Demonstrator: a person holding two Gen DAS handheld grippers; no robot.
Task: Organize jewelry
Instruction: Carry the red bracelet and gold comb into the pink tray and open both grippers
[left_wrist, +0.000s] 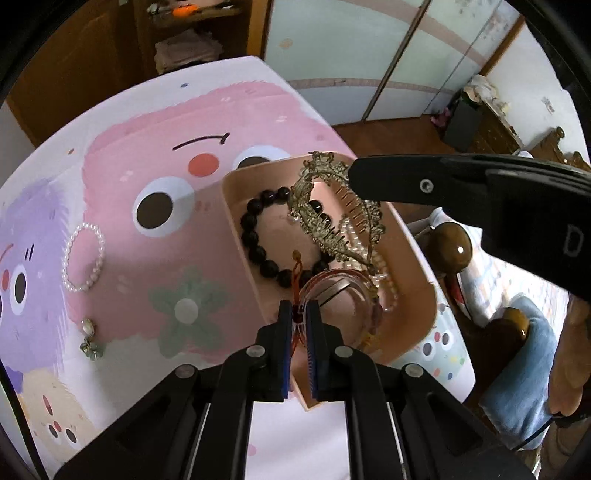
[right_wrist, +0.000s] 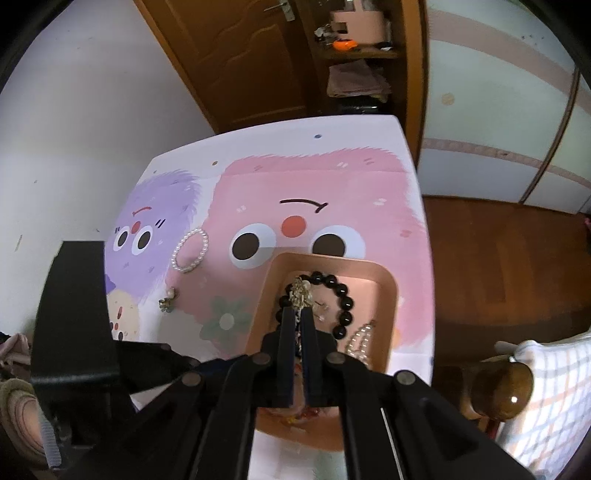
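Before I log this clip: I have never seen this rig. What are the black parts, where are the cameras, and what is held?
No robot: a person holds two hand grippers, each with a fisheye camera looking along its fingers. In the left view, the left gripper pinches a clear bangle over the pink tray. The right gripper pinches a gold hair comb above the black bead bracelet. On the cartoon tablecloth outside the tray lie a pearl bracelet and an earring.
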